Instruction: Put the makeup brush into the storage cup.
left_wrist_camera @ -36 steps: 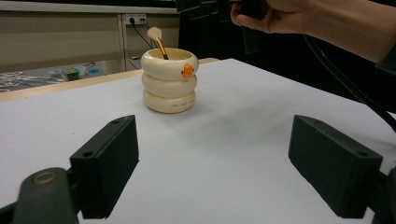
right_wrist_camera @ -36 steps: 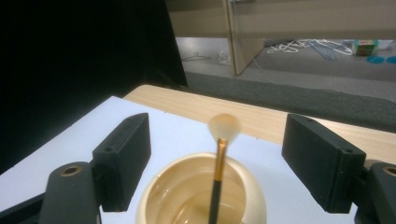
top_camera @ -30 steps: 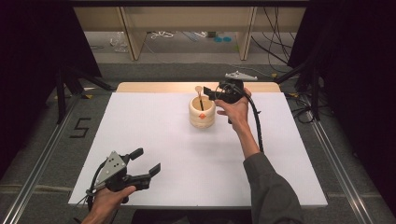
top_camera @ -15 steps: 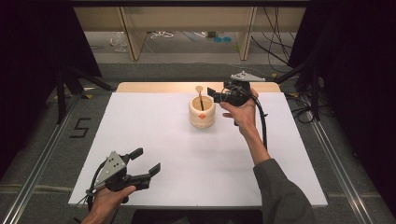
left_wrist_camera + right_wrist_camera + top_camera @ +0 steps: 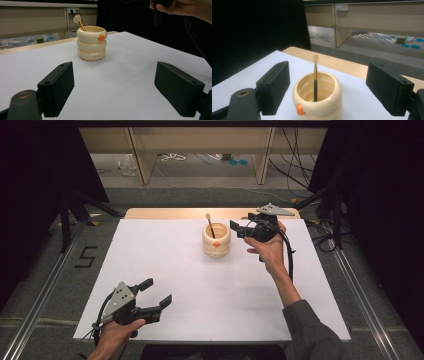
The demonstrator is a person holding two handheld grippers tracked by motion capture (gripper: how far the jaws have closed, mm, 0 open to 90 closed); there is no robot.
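Right gripper [image 5: 239, 229] has backed rightward, fingers wide, empty; thin upright gold-handled brush [image 5: 315, 81] in cream ribbed ceramic cup [image 5: 216, 240] sits centre-frame between them.

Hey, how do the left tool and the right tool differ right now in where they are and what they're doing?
The left tool sits low at the near edge of the white table, far from the cream holder; the right tool is held up right beside the holder. The left tool points across bare table toward the holder; the right tool looks down at the brush standing inside it. Both are open and hold nothing.
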